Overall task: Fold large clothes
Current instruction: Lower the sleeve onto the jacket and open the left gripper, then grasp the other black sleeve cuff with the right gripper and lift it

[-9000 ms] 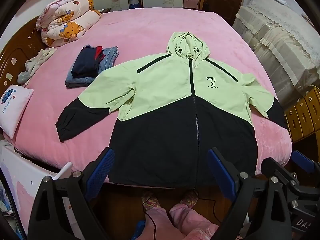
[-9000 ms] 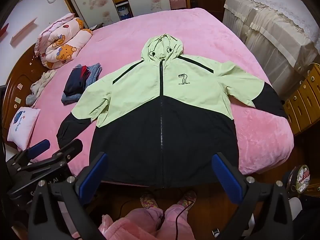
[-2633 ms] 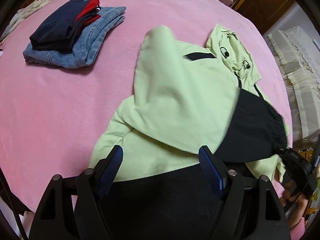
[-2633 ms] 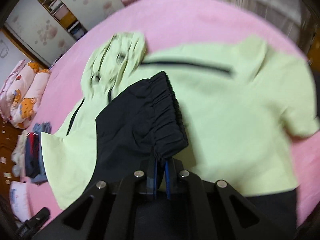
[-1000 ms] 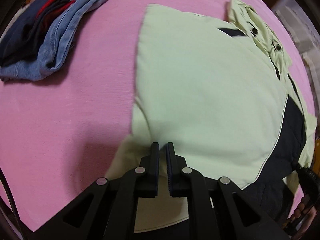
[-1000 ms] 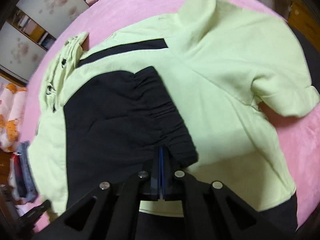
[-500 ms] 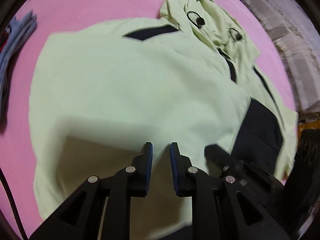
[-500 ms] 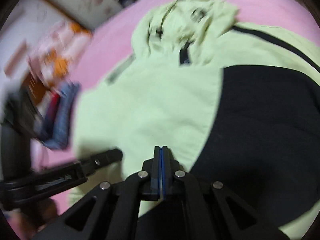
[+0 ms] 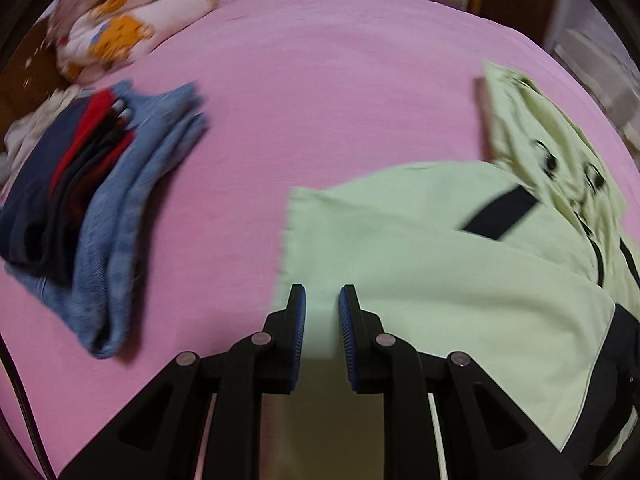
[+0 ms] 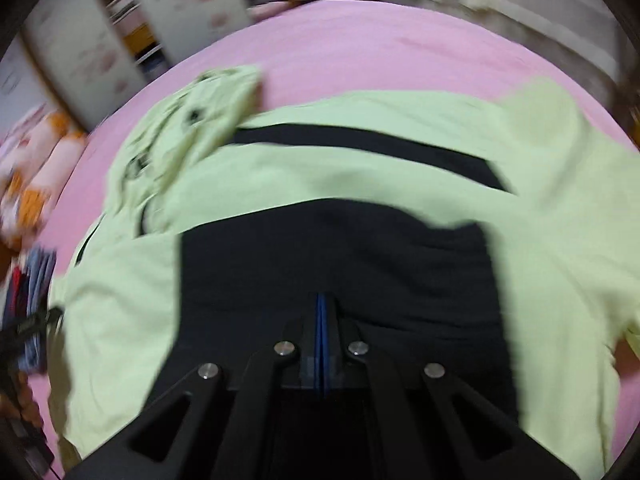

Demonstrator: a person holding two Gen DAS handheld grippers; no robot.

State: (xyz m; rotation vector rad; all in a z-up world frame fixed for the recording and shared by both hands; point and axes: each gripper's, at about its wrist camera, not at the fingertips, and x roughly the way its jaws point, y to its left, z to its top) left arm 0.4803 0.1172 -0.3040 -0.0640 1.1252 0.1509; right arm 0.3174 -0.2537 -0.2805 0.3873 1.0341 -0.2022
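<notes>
The jacket is seen as thin, smooth cloth — pale green and black, matt with a faint sheen. The bed is covered in a soft, matt pink fabric of fine nap. The stacked clothes include rough blue denim and plain dark and red cloth. The left tool and right tool are made of matt black plastic — blue ribbed pads, small bright metal pins.

A home bedroom: pink-covered bed, rolled cartoon quilt, floral wardrobe doors, folded clothes.
</notes>
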